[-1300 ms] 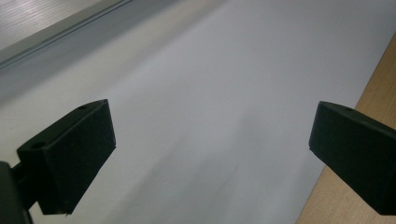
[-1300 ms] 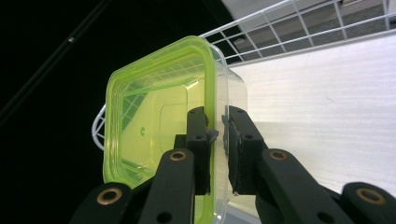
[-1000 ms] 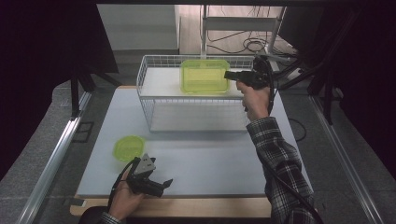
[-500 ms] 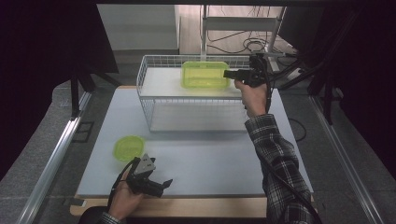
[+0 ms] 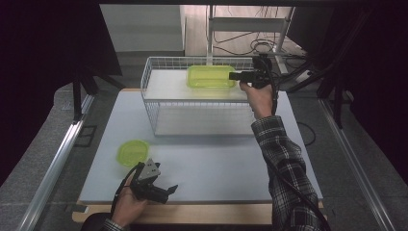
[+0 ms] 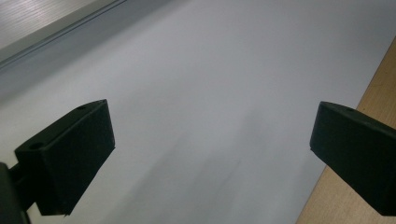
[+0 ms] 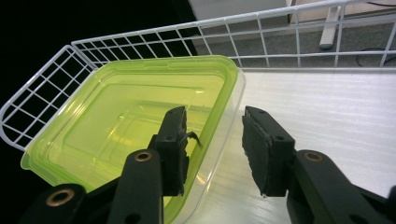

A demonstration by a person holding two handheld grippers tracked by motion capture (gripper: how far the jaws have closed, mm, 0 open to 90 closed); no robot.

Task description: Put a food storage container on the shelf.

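Since a second ago, little has shifted: the green container sits on the same spot on the upper shelf of the white wire rack, toward its right half, and my right gripper has stayed at that container's right end with only a slight settling of the hand. From the right gripper view the container lies open side up, its near wall running between my two black jaws: one jaw is inside the tub, the other outside on the white shelf board. A gap is visible between the outer pad and the clear wall, so my right fingers straddle the wall partly spread and are not yet pinching it. My right hand and checked sleeve reach up to the rack from the table's near edge, as before.

Farther out, the round green lid rests flat on the grey table mat, well apart from the rack and in the same place as earlier. My left gripper lies low near the front edge of the table, just beside that lid, barely moved. In the left gripper view its jaws stand wide apart over bare mat, holding nothing, with the wooden table edge at one side.
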